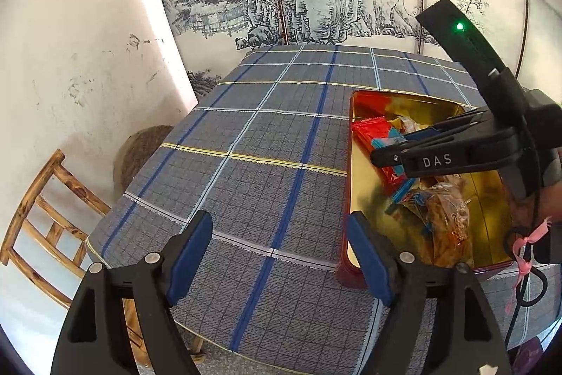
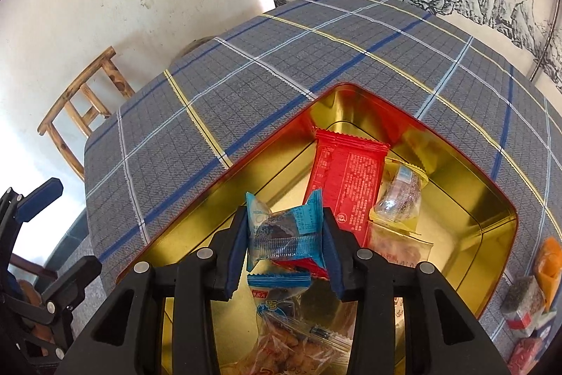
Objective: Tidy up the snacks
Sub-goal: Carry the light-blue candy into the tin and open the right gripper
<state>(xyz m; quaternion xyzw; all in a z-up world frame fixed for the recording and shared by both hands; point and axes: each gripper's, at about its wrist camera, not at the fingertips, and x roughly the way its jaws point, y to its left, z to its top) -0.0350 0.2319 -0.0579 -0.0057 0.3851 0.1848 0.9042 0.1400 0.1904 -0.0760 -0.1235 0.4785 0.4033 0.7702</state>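
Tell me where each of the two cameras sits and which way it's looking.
Left wrist: on the left gripper, jaws apart over the checked tablecloth; the right gripper reaches into the tin.
Right wrist: on the right gripper, looking down into the tin, blue snack packet between its fingers.
Shared: tin, tablecloth, wooden chair.

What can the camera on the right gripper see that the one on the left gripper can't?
Only the right view shows the small blue packet between the right gripper's pads over the tin, plus loose snacks outside the tin at its edge. Only the left view shows the left gripper open over bare tablecloth, and the right gripper from the side. Both show the gold tin, red packet and wooden chair.
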